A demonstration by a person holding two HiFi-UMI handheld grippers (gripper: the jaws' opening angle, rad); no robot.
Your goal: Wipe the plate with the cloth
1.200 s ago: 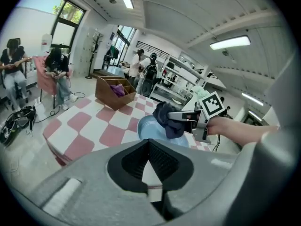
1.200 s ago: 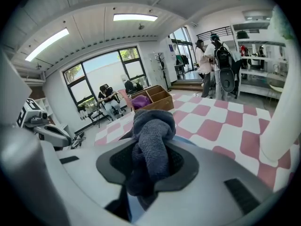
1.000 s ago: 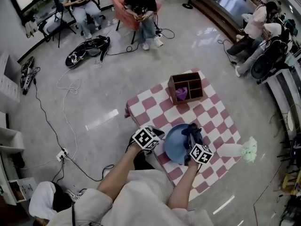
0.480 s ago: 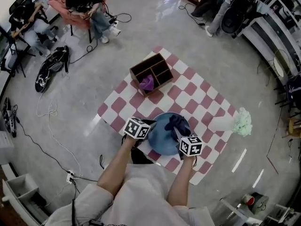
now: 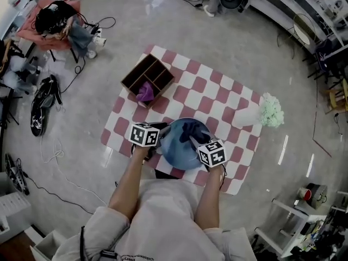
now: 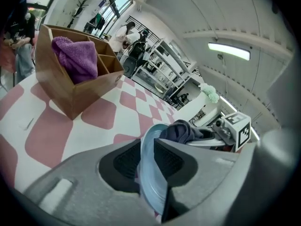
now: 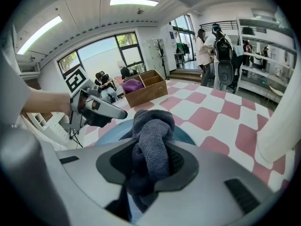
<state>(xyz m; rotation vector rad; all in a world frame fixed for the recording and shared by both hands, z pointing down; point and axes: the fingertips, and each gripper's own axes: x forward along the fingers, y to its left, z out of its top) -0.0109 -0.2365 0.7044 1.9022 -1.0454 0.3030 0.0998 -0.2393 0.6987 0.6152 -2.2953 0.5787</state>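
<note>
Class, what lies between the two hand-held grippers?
The blue plate, its rim clamped by the left hand-held gripper, with the dark cloth held by the right hand-held gripper over it. The head view shows this.

A blue plate (image 5: 175, 145) is held at its left rim by the left gripper (image 5: 161, 136) above a checked mat (image 5: 217, 91), and a dark cloth (image 5: 191, 129) (bunched up) is pressed onto it by the right gripper (image 5: 196, 140).

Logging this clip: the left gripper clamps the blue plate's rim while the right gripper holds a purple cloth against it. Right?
Wrong colour: the right gripper view shows the cloth in the right gripper is dark grey, not purple. The left gripper does clamp the rim of the plate.
</note>
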